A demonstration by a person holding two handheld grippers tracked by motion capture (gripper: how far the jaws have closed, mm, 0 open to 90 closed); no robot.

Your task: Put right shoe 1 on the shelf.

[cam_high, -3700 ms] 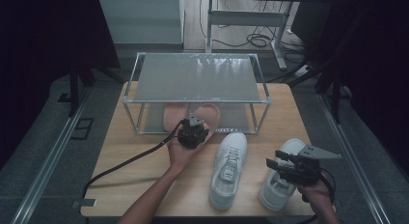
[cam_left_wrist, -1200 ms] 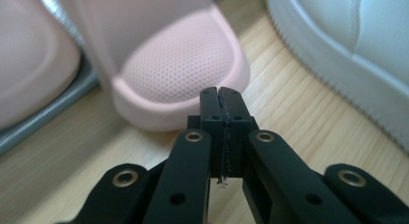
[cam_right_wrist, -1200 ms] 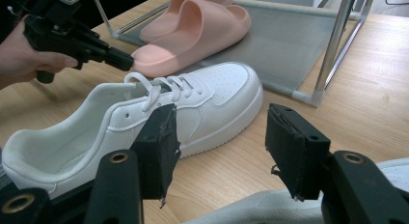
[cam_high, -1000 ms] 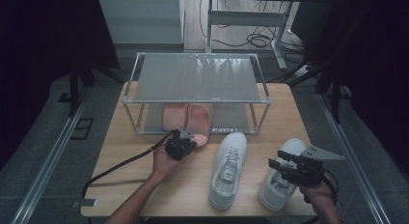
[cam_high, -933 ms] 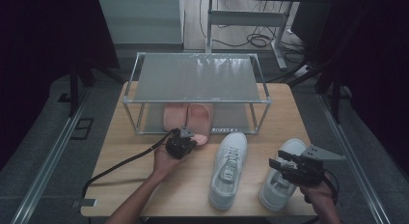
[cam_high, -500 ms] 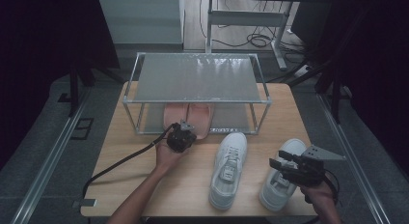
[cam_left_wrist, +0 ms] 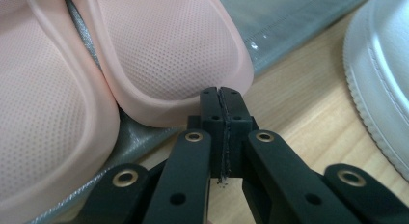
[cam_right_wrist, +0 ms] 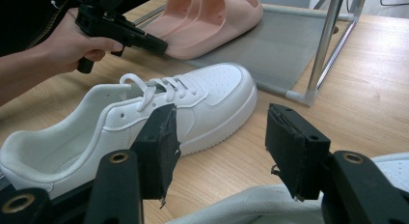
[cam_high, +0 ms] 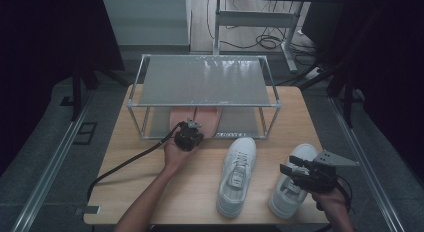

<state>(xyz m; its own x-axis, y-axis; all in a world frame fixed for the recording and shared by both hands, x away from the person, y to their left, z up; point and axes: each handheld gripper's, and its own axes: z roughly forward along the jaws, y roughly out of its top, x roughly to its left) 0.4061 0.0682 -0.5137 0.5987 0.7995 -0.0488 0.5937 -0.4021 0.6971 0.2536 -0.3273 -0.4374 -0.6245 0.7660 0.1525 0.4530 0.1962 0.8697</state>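
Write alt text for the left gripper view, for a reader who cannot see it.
The left tongs, shut with nothing between them, point at the heel edge of a pink slide sandal. A second pink sandal lies against it on a grey shelf mat, and a white sneaker's sole edge rests on the wooden table.

High view dim, surroundings near black from 9 to 3 o'clock; light wooden tabletop (cam_high: 150,157) evenly lit. Gripper views bright, soft shadows, near jaws slightly blurred.

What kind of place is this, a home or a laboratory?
Probably a laboratory or recording room: a wooden table stands before dark curtains, cables lie on the floor, and a metal shoe rack serves as a prop.
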